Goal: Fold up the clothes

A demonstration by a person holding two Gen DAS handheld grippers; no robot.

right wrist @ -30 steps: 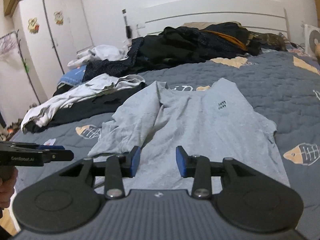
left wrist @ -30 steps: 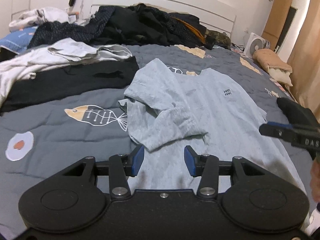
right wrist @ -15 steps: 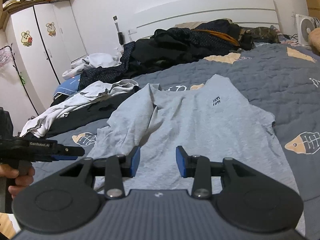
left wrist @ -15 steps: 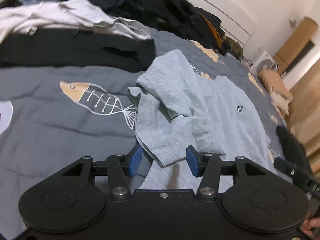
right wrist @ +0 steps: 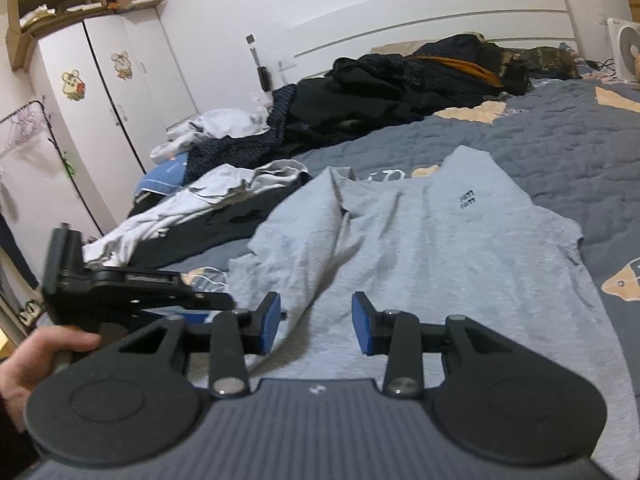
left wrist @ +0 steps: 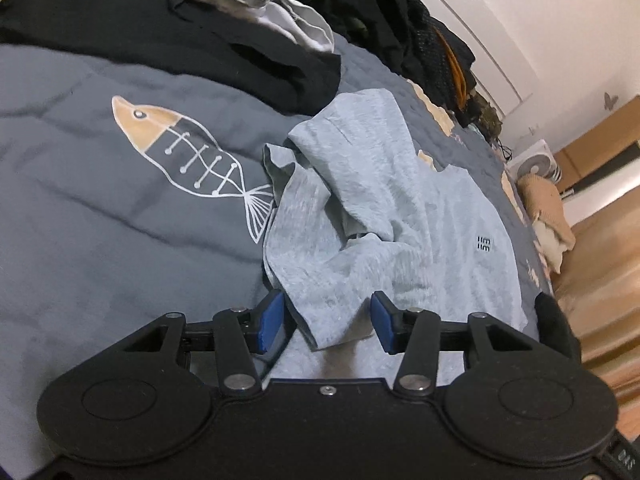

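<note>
A light grey T-shirt [right wrist: 420, 248] lies front up on the dark grey quilt [left wrist: 100, 216] of the bed, its hem toward the near edge and its neck toward the white headboard [right wrist: 432, 32]. A small dark logo [right wrist: 466, 199] marks the chest. The sleeve side nearer the bed's left edge is crumpled and folded over onto the body, beside a fish-skeleton print [left wrist: 188, 160] on the quilt.

The left gripper [left wrist: 326, 320] is tilted down over that rumpled lower corner. Its blue pads [left wrist: 270, 318] stand apart, with a fold of the shirt's hem lying between them; the pads do not press on the cloth. In the right wrist view a hand [right wrist: 28, 364] carries this gripper at the shirt's left side.

The right gripper [right wrist: 316, 324] hovers over the shirt's hem near the bed's near edge, jaws spread, nothing between the pads but the flat cloth below.

Toward the left edge lie a black garment [left wrist: 168, 40] and a white garment [right wrist: 192, 208] on top of it. A heap of dark clothes [right wrist: 400, 88] fills the head of the bed. White wardrobe doors [right wrist: 104, 92] stand beyond the left edge, and a white fan [left wrist: 536, 166] stands past the far right corner.
</note>
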